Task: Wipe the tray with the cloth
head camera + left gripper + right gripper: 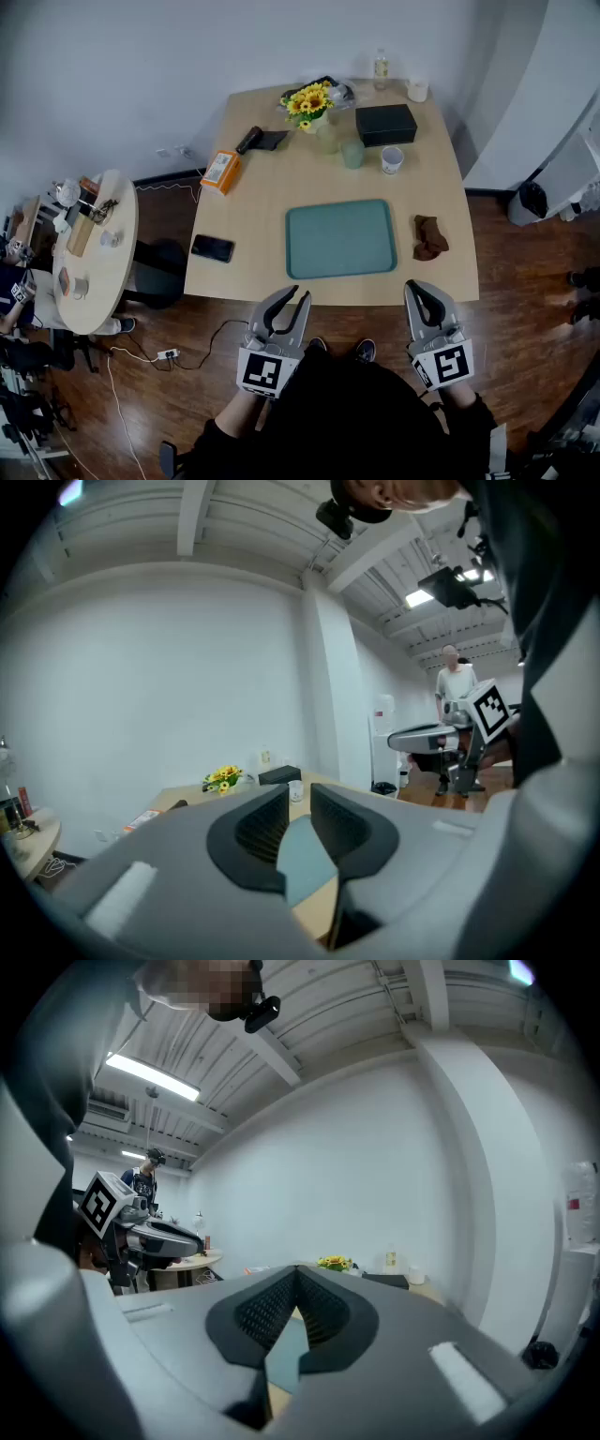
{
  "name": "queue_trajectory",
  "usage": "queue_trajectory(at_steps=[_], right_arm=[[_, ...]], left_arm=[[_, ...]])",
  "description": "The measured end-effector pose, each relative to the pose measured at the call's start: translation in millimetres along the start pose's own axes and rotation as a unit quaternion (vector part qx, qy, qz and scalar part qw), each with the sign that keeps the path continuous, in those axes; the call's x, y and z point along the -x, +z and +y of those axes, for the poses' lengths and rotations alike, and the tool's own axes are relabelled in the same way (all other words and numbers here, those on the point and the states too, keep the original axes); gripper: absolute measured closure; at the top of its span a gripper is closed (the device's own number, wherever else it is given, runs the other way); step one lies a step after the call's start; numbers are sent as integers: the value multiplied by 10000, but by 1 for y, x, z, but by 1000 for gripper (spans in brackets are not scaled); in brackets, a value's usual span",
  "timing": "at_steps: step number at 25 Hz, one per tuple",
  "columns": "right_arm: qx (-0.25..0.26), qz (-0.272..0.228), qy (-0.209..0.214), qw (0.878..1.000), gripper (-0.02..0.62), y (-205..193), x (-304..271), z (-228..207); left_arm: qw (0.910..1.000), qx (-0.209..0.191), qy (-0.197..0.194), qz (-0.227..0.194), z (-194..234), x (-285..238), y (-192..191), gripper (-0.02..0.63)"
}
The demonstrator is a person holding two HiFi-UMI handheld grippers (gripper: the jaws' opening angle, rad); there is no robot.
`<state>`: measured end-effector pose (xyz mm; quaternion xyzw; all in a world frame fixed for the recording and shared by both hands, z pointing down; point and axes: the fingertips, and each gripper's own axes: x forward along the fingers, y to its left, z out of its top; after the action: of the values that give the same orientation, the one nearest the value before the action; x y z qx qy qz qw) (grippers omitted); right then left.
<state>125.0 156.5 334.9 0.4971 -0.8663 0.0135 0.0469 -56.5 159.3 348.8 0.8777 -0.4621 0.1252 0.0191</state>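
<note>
A teal tray lies flat near the front edge of the wooden table. A crumpled brown cloth rests on the table just right of the tray, apart from it. Both grippers hang in front of the table edge, off the table. My left gripper is below the tray's front left corner, its jaws slightly apart with nothing between them. My right gripper is below the cloth, its jaws closed together and empty. A strip of the tray shows through the left jaws.
A black phone lies left of the tray, an orange box further back. Behind the tray stand a sunflower vase, green cup, white mug and black box. A round side table is at left.
</note>
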Motion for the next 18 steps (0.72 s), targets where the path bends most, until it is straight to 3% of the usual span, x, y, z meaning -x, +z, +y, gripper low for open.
queue_trajectory(at_steps=[9, 18], right_arm=[[-90, 210, -388, 9990, 594, -20, -60, -50], [-103, 880, -962, 9914, 571, -54, -145, -74]], left_arm=[[9998, 104, 129, 149, 70, -60, -23, 552], [9964, 466, -225, 674, 146, -124, -78, 551]])
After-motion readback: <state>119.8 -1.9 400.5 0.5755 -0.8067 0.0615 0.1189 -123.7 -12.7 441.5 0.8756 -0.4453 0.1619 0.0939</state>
